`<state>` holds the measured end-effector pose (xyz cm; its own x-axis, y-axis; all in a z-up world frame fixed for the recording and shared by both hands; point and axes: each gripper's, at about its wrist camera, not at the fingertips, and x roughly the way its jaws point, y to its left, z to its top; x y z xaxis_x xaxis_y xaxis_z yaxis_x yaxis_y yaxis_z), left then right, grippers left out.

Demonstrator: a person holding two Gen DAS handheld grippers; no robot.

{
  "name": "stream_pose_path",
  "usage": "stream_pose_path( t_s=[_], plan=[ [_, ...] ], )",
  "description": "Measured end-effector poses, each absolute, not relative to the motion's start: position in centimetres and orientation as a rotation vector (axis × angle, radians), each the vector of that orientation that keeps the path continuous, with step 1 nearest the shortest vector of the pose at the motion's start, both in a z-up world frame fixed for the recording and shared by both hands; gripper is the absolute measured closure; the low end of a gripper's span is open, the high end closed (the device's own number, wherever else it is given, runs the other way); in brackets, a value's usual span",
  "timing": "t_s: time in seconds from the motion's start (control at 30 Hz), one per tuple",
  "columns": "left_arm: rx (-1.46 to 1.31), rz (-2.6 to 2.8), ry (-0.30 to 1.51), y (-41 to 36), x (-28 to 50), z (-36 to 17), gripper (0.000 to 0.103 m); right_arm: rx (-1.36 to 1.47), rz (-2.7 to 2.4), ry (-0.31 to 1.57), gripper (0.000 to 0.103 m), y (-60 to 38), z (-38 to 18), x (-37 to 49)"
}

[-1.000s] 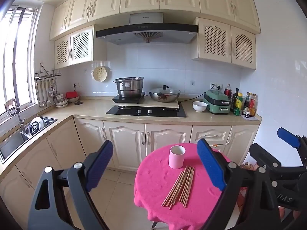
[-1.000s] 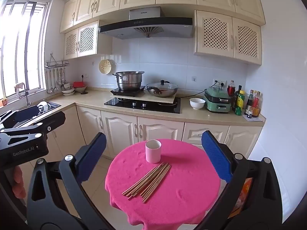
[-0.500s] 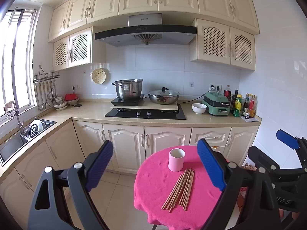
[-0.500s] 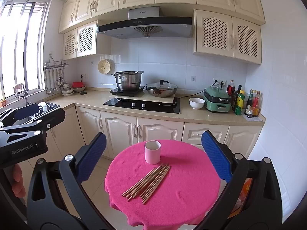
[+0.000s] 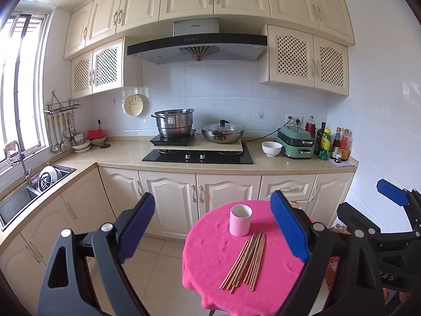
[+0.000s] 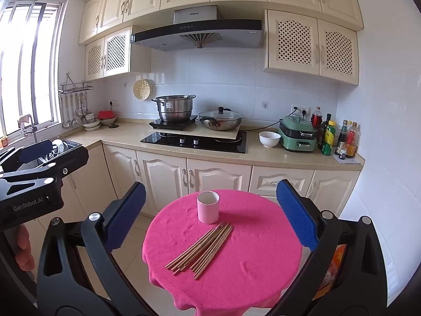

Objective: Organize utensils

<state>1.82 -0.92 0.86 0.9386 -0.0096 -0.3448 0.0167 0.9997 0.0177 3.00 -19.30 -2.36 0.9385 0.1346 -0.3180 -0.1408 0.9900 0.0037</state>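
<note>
Left wrist view: the left gripper [image 5: 213,226] is spread wide, its blue pads holding nothing. Between them and further off, a round table [image 5: 210,258] under a pink cloth carries a pink cup [image 5: 240,220], upright with its mouth open. A bundle of chopsticks [image 5: 246,259] lies flat at the cup's 6 o'clock, the far tips just beside its base, the near ends fanned out toward 7 o'clock. At 3 o'clock in the view the right gripper [image 5: 379,202] shows from the side, held in the air beside the table.

Right wrist view: the right gripper [image 6: 210,213] is likewise wide apart and empty. The cup [image 6: 208,207] stands at the table's [image 6: 263,242] 12 o'clock side; the chopsticks [image 6: 201,247] run from its base toward 7 o'clock. The left gripper [image 6: 39,155] hangs at 9 o'clock, fingers [image 6: 25,247] of a hand below it.
</note>
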Motion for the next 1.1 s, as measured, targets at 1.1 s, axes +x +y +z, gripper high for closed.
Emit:
stream_pose_path(
  t_s=[1.1],
  plan=[
    [0.034,-0.022,0.391,-3.6,5.0,-0.2,0.015,0.009,0.144,0.38,0.006,-22.0,-3.2,6.5]
  ],
)
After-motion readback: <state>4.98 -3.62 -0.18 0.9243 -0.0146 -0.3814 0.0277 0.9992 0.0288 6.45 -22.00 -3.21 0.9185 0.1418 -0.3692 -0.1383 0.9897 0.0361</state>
